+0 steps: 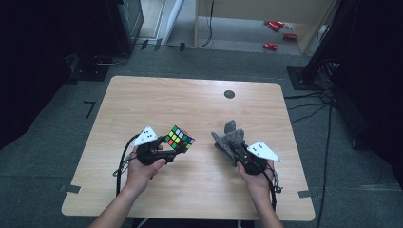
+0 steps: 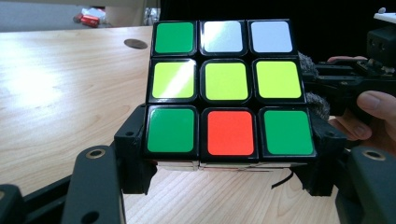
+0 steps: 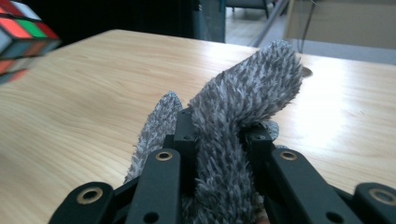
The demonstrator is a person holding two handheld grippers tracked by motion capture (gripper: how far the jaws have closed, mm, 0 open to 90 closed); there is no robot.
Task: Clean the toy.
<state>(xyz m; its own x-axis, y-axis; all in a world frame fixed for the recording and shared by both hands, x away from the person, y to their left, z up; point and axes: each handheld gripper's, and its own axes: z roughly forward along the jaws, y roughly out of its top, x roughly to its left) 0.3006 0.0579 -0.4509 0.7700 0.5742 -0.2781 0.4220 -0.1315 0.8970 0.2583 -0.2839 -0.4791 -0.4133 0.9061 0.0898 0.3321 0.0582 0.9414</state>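
Left gripper [image 1: 172,145], held in the person's left hand [image 1: 142,166], with its two black jaws pinched on the lower sides of a colour cube [image 1: 179,137]; in the left gripper view the cube [image 2: 229,88] faces the camera with a top row of green, white and white, a middle row of three yellow-green squares and a bottom row of green, red and green, and it is carried clear of the table top. Right gripper [image 1: 233,145], held in the person's right hand [image 1: 259,178], with its jaws closed on a grey fuzzy cloth [image 1: 229,137]; in the right gripper view a thick fold of the cloth [image 3: 243,107] rises between the jaws and curls over to the right, while a second flap hangs at the left of them. The cube and the cloth stand near each other but apart, over the middle of the wooden table [image 1: 142,99], somewhat nearer its front edge than its far edge. A small dark round disc [image 1: 229,94] lies on the surface close to the far edge, right of centre. Beyond the table, red objects [image 1: 275,33] lie on the floor.
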